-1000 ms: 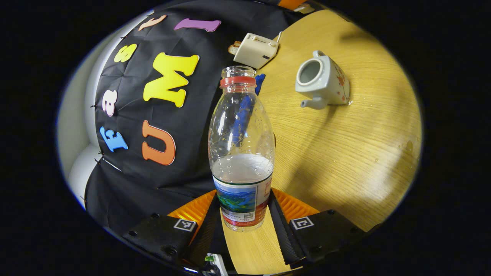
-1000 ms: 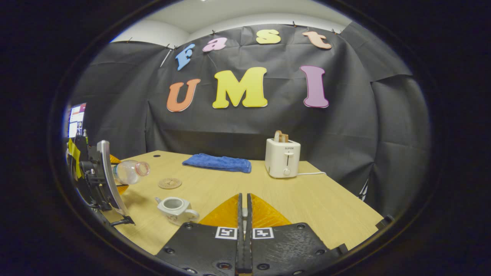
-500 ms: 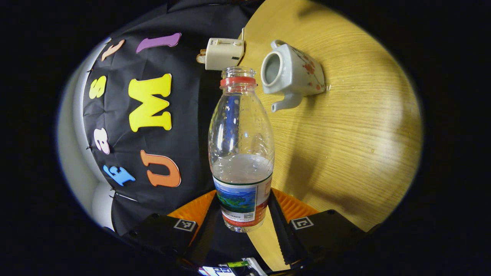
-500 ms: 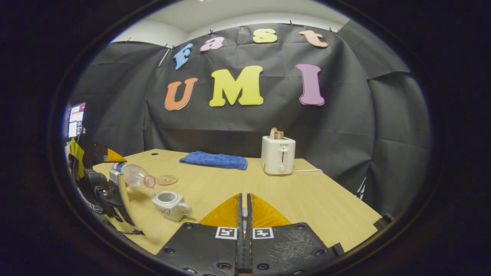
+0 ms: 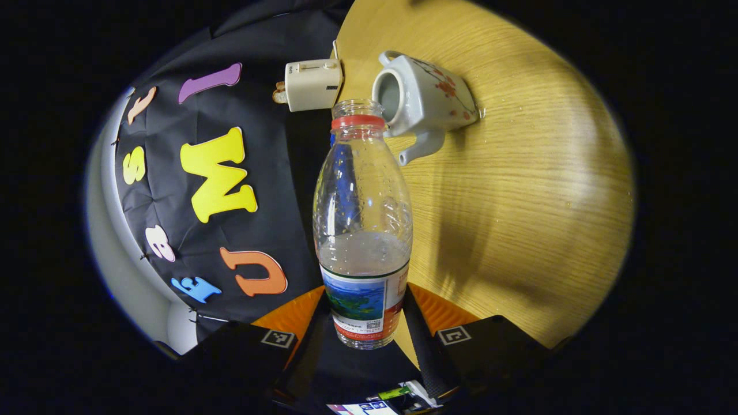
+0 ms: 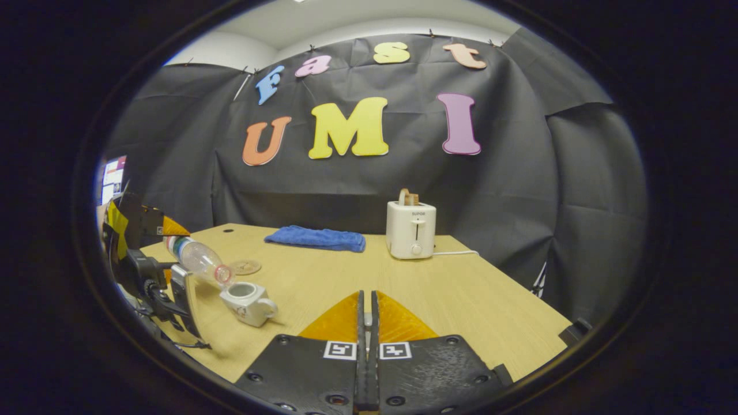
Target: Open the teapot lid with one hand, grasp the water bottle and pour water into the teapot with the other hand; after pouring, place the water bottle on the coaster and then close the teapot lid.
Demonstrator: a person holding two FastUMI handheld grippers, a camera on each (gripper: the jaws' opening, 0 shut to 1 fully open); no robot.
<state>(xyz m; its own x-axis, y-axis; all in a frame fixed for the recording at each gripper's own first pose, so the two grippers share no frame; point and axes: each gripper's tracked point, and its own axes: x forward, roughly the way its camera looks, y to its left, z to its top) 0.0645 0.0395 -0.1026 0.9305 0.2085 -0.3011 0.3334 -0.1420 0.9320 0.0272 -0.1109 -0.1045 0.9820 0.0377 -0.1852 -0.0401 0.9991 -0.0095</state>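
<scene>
One clear plastic water bottle (image 5: 362, 230), uncapped and part full, is sitting clamped between the left gripper (image 5: 364, 331) fingers at the frame's bottom centre. Its mouth is tilting beside the open top of one white ceramic teapot (image 5: 424, 101), upper centre. The right gripper (image 6: 365, 346) is showing its fingers pressed together, holding nothing visible. One round coaster (image 6: 245, 267), one blue towel (image 6: 315, 238) and one toaster (image 6: 410, 230) are resting on the pale wood-grain table (image 6: 461, 300).

The left gripper (image 5: 366, 323), at the bottom centre of the left gripper view, has both fingers (image 5: 420, 340) pressed on a bottle's (image 5: 363, 230) base and is rolled sideways. The right gripper (image 6: 365, 328), bottom centre of the right gripper view, sits level with fingers together.
</scene>
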